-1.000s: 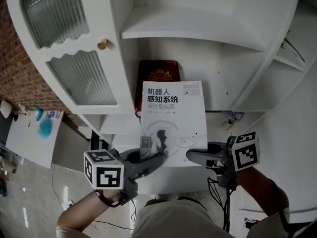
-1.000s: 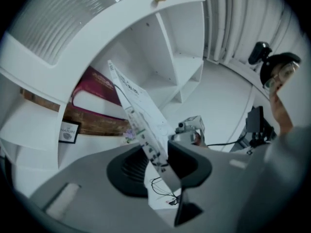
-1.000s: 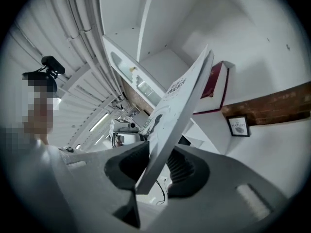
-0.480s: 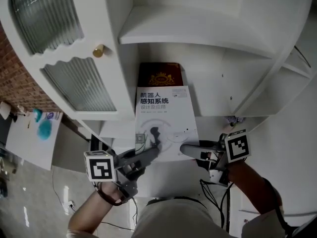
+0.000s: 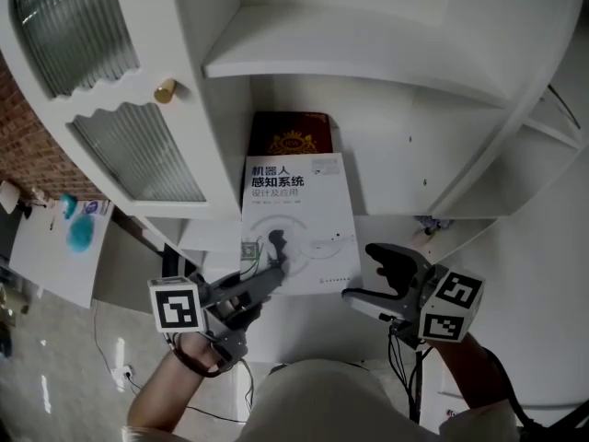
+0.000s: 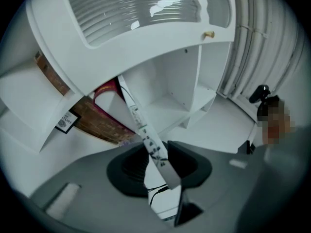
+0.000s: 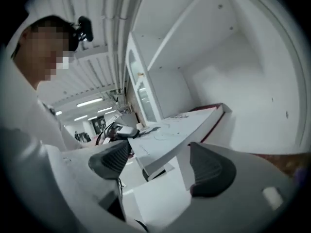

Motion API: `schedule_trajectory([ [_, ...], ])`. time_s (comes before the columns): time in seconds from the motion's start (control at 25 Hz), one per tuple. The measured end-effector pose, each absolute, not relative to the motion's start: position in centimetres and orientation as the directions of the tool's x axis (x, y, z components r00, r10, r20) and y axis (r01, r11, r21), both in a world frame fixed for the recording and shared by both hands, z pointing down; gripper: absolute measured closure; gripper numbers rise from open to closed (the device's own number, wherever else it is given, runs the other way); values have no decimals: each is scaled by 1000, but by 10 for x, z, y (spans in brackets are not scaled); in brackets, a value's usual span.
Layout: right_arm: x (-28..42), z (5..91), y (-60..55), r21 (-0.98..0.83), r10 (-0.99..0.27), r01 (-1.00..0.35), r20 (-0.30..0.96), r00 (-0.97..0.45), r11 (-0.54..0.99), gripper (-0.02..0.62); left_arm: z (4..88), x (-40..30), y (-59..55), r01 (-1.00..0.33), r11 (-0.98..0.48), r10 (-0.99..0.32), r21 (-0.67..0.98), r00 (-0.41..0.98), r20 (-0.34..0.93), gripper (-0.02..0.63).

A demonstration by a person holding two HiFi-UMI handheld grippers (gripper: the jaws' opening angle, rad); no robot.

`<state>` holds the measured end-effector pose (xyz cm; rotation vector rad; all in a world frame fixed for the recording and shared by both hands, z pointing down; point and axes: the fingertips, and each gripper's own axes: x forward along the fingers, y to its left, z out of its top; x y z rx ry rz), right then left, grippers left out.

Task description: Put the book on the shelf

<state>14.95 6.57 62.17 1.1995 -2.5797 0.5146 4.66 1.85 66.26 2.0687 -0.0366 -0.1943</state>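
A white book (image 5: 296,224) with a printed title lies flat on the shelf board (image 5: 396,205), its far end over a dark red book (image 5: 292,136). My left gripper (image 5: 267,270) is shut on the white book's near left corner; in the left gripper view the book's edge (image 6: 146,135) runs between the jaws of that gripper (image 6: 158,164). My right gripper (image 5: 373,279) is off the near right corner and its jaws have just been opening. In the right gripper view the white book (image 7: 180,130) has its corner between the spread pads (image 7: 211,169) of this gripper (image 7: 160,165), and neither pad presses on it.
A cabinet door with ribbed glass and a brass knob (image 5: 165,90) stands left of the bay. Another shelf board (image 5: 350,58) spans above. A curved white side wall (image 5: 497,145) closes the right. A low table with a blue thing (image 5: 81,233) is at far left.
The right gripper has let go of the book's right edge, opened wide, rolled and drawn back from the corner. The left gripper has kept its grip, and the book sits a little more to the left.
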Motion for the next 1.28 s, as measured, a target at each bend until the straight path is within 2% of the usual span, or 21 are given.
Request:
schedule_trajectory([
  [0.12, 134, 631, 73, -31, -682, -749, 390, -618, 661, 189, 663, 49, 18, 65, -484, -105, 873, 986, -131, 476],
  [0.24, 133, 641, 70, 103, -720, -756, 411, -559, 646, 186, 663, 50, 18, 62, -487, -109, 871, 985, -131, 476],
  [0.36, 135, 634, 65, 162, -764, -777, 384, -518, 608, 199, 662, 50, 18, 57, -493, -110, 868, 986, -127, 474],
  [0.4, 135, 632, 64, 169, -774, -783, 373, -512, 599, 229, 662, 50, 18, 54, -493, -116, 869, 985, -127, 472],
  [0.64, 133, 635, 66, 205, -797, -791, 356, -488, 576, 233, 667, 49, 17, 27, -509, -157, 860, 980, -124, 460],
  [0.88, 132, 638, 67, 204, -807, -801, 345, -479, 563, 232, 668, 38, 22, -30, -581, -177, 813, 980, -91, 360],
  [1.28, 132, 640, 65, 179, -838, -843, 328, -436, 508, 232, 677, -3, 46, -150, -655, -250, 741, 968, -25, 354],
])
